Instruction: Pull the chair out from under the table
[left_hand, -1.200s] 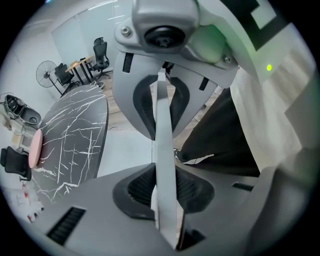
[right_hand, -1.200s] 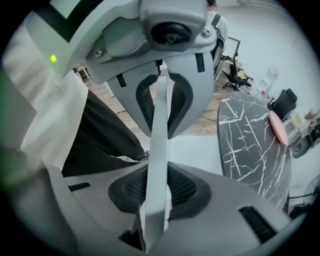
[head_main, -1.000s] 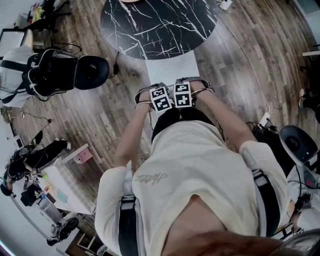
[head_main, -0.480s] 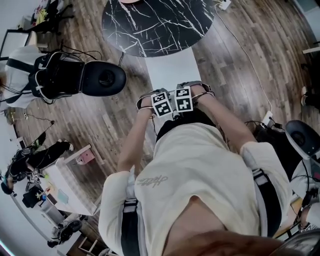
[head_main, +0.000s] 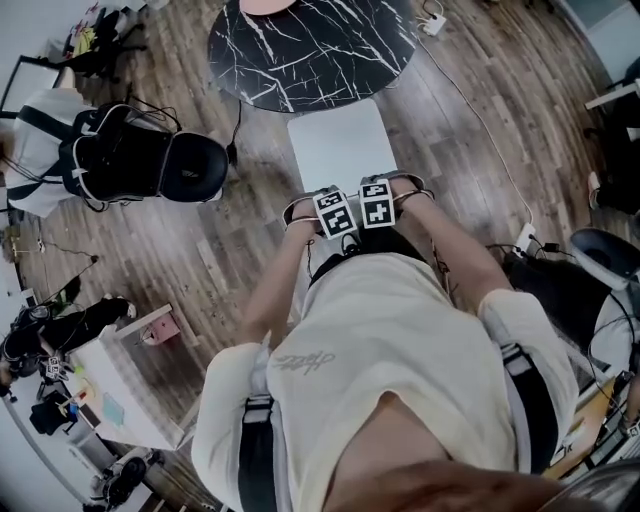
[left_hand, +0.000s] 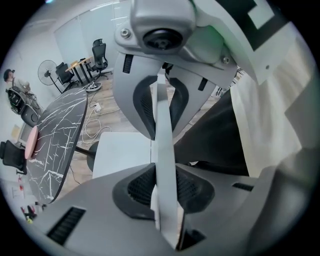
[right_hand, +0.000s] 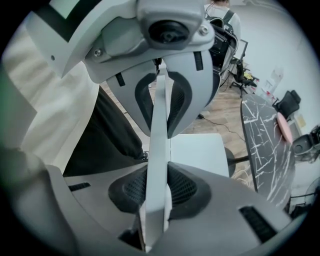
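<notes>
A white chair stands in front of a round black marble table (head_main: 310, 45), its seat (head_main: 340, 145) almost wholly out from under the table's edge. My left gripper (head_main: 325, 212) and right gripper (head_main: 383, 205) sit side by side on top of the chair's thin white backrest, each shut on it. In the left gripper view the backrest edge (left_hand: 164, 150) runs between my left gripper's (left_hand: 163, 187) pads, with the right gripper (left_hand: 162, 105) clamped further along. The right gripper view mirrors this: backrest (right_hand: 159, 145) pinched by my right gripper (right_hand: 157, 189). The person's body hides the chair's legs.
A black office chair (head_main: 140, 155) loaded with gear stands to the left of the table. A cable (head_main: 480, 110) runs across the wood floor to a power strip (head_main: 528, 238) on the right. A small white desk (head_main: 110, 385) is at lower left, another dark chair (head_main: 600, 260) at right.
The chair has slid away from the table toward the person, both grippers moving with it while clamped on the backrest. More of the seat now shows clear of the tabletop.
</notes>
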